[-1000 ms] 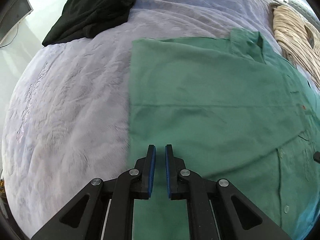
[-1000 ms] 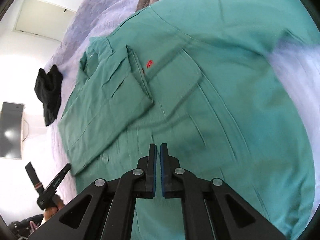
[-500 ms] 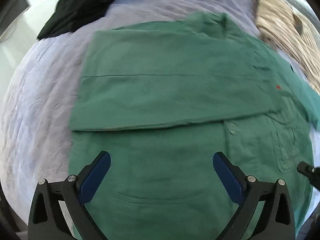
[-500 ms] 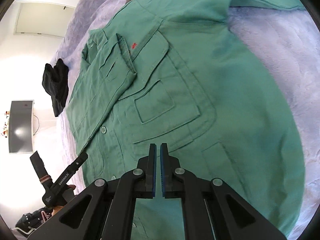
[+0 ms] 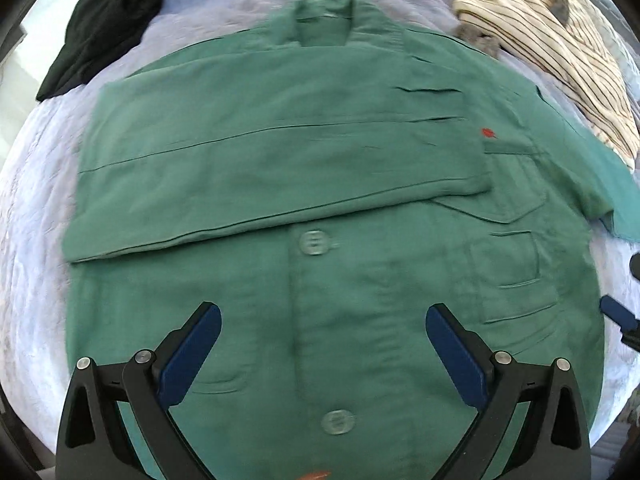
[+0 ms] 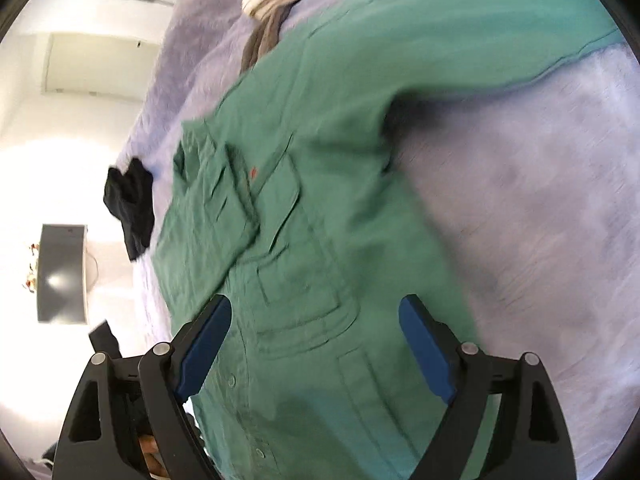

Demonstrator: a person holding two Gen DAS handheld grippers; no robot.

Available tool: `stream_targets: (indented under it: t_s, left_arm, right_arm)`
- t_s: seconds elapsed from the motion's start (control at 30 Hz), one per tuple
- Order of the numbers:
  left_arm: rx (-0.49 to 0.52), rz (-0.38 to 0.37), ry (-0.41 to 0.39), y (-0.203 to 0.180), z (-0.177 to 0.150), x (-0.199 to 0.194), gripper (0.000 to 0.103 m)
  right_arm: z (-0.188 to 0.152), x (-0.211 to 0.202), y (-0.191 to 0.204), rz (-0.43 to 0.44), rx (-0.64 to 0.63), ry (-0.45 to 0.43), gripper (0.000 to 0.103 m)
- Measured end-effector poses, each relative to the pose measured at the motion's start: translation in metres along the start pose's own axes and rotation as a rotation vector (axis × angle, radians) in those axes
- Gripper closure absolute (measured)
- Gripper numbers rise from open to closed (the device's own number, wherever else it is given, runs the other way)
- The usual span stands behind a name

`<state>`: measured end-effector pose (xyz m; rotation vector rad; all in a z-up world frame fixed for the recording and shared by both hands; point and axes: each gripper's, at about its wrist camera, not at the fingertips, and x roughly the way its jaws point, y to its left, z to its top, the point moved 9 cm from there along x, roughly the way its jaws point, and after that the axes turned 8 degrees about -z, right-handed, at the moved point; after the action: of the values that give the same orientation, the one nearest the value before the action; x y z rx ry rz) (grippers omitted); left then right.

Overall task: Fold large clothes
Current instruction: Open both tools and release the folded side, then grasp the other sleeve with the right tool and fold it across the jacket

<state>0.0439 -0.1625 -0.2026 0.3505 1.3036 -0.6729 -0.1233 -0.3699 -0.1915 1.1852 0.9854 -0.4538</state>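
Note:
A large green button-up shirt (image 5: 360, 280) lies front up on a lilac bedspread (image 5: 32, 240). Its left sleeve (image 5: 260, 168) is folded flat across the chest. Its right sleeve (image 6: 460, 40) stretches out over the bed. My left gripper (image 5: 323, 340) is open and empty above the shirt's lower button placket. My right gripper (image 6: 316, 344) is open and empty above the shirt's pockets (image 6: 304, 292) on the right side. The tip of the right gripper (image 5: 618, 316) shows at the right edge of the left wrist view.
A black garment (image 5: 100, 28) lies at the far left of the bed, also in the right wrist view (image 6: 132, 204). A cream striped garment (image 5: 552, 44) lies at the far right. A dark screen (image 6: 62, 272) hangs on the white wall.
Both grippers have opened: the left half a second ago, the right just now. The left gripper has moved from the shirt's left side to over its lower front. The right view has shifted toward the shirt's right side.

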Motion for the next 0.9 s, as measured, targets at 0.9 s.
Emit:
stream_targets:
  t_s: [0.9]
  left_arm:
    - [0.064, -0.051, 0.072, -0.085, 0.031, 0.041, 0.0]
  right_arm:
    - [0.176, -0.079, -0.202, 0.047, 0.428, -0.335, 0.0]
